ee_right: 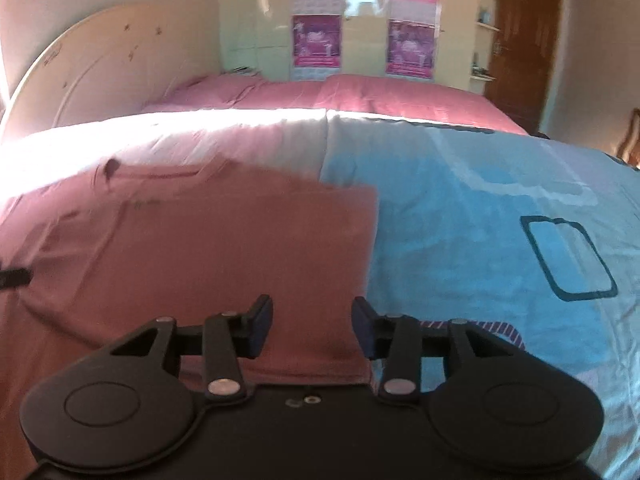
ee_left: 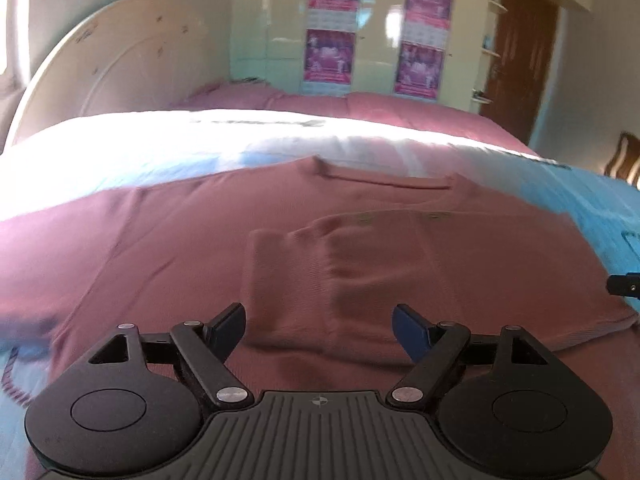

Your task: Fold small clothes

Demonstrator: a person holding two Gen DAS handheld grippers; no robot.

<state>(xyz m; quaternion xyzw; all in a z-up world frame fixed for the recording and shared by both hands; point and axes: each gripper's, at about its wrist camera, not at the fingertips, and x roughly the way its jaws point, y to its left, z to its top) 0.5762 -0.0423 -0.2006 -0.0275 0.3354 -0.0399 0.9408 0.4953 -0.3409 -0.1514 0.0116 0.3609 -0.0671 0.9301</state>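
1. A reddish-brown top (ee_left: 360, 248) lies flat on the bed (ee_right: 500, 248), spread over a light blue sheet, neckline toward the headboard (ee_left: 100, 60).
2. One sleeve (ee_left: 288, 264) is already laid in over the body of the top; its cuff end sits just ahead of the left gripper (ee_left: 320, 330).
3. The left gripper hangs over the middle of the top, jaws wide apart with nothing between them, only cloth beneath.
4. The right gripper (ee_right: 312, 330) hangs over the top's right edge near the hem, jaws partly apart and empty. That edge runs straight, so this side looks folded in too.
5. I judge the next fold to be hem toward neckline. To do it well, each gripper should take one lower corner, pinching every layer there so the tucked sleeve does not slide out.
6. Lift both corners level and together, carry them up evenly, and lay the hem square along the shoulder line before letting go.
7. The frames are blurred, so fine creases are hard to read.
8. Containers: none in sight on the bed; no basket or box to receive the folded top.
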